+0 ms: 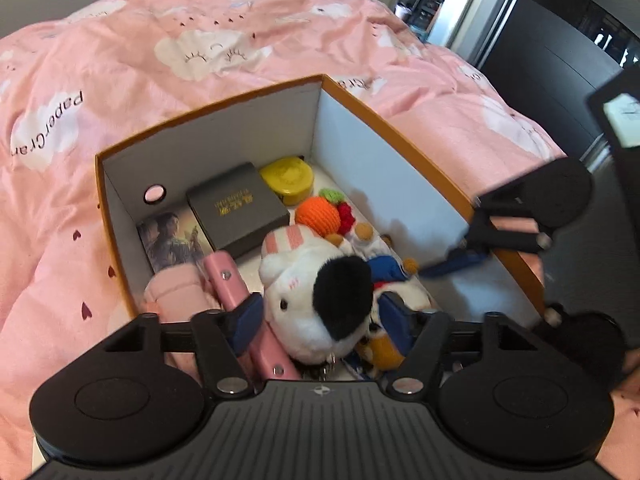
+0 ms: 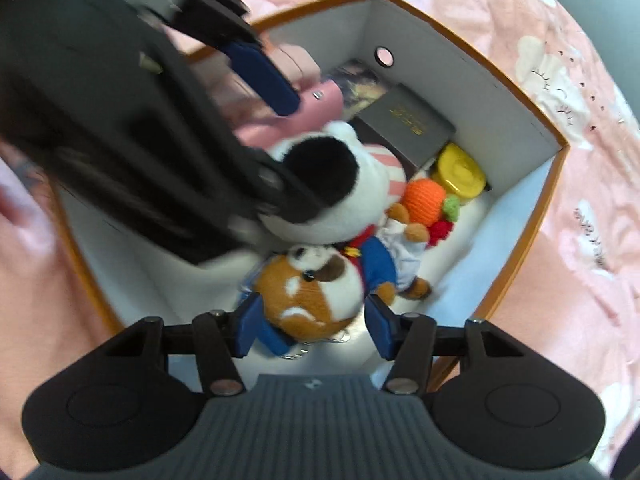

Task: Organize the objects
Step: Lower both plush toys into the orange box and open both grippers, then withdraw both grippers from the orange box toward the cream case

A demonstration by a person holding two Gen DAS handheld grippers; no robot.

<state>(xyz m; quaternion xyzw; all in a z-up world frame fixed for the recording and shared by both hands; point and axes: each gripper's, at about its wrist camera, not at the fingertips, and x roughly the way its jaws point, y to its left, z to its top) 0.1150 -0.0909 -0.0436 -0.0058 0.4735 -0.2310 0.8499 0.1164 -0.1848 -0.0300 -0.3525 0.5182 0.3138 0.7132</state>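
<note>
An orange-rimmed cardboard box [image 1: 400,132] with pale inner walls sits on a bed under a pink cloud-print duvet [image 1: 160,52], and both tools reach down into it. The left hand-held gripper [image 1: 320,320] stands wide, its blue pads either side of a white plush toy [image 1: 296,300] with a black ear and a pink-striped cap; whether the pads actually press the plush is hard to tell, though a gap seems to show on the right. The right hand-held gripper [image 2: 312,328] is about half open around a brown-and-white plush [image 2: 316,292] in a blue jacket — the left pad looks to be against its head, the right pad just clear of it (the frame is blurred there).

Further back in the box lie a grey case with gold lettering [image 1: 236,212], a yellow round tin [image 1: 288,180] in the far corner, a crocheted orange fruit [image 1: 318,216] with green and red bits beside it, and a printed card [image 1: 172,240] against the left wall. A pink item [image 1: 236,300] lies by the left pad.
</note>
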